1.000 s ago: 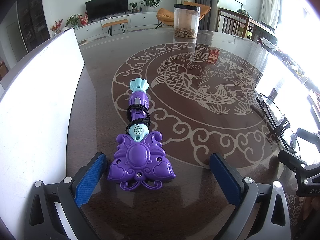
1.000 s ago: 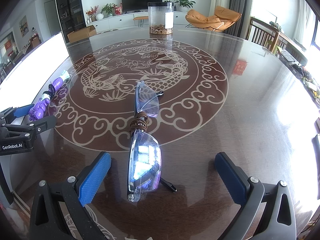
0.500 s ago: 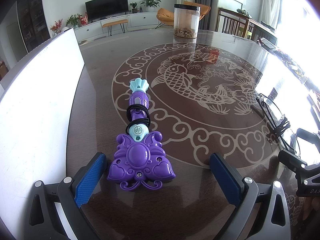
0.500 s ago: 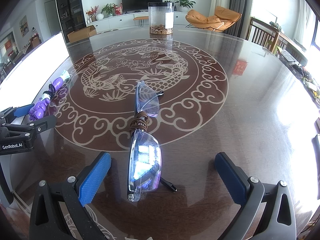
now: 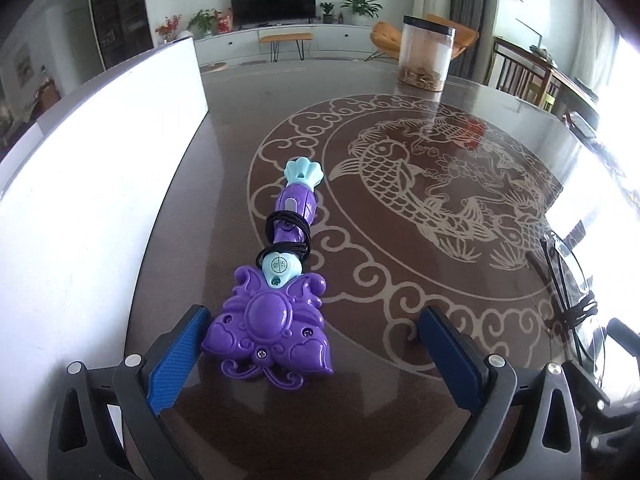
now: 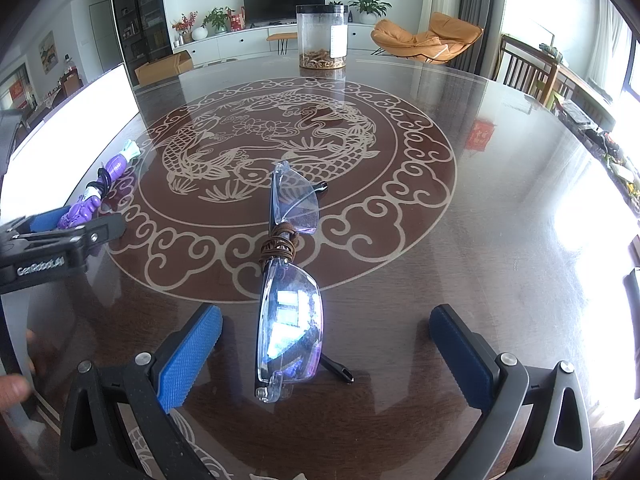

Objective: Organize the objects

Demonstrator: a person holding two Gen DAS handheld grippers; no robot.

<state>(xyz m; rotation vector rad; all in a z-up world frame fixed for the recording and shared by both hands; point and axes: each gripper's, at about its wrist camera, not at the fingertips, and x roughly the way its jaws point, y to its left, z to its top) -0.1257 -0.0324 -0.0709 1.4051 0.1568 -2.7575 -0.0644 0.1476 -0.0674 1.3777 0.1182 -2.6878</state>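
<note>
Purple toy wand (image 5: 280, 280) on glossy bench (image 5: 400, 280), head between spread pads of left tool (image 5: 312, 356), near left pad; white board (image 5: 100, 200) close along left. Folded glasses (image 6: 290, 280) between gaping right tool (image 6: 324, 356); wide bare bench right. Left-hand fingertip (image 6: 12, 388) only in right view.

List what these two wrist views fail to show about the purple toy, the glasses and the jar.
- Purple toy: its underside is hidden against the table; in the right wrist view the left gripper covers its near end.
- Glasses: the left wrist view shows them only at the glare-washed right edge.
- Cord around their bridge: any knot is too small to tell.
- Jar: label print unreadable; brown contents unidentifiable.
</note>
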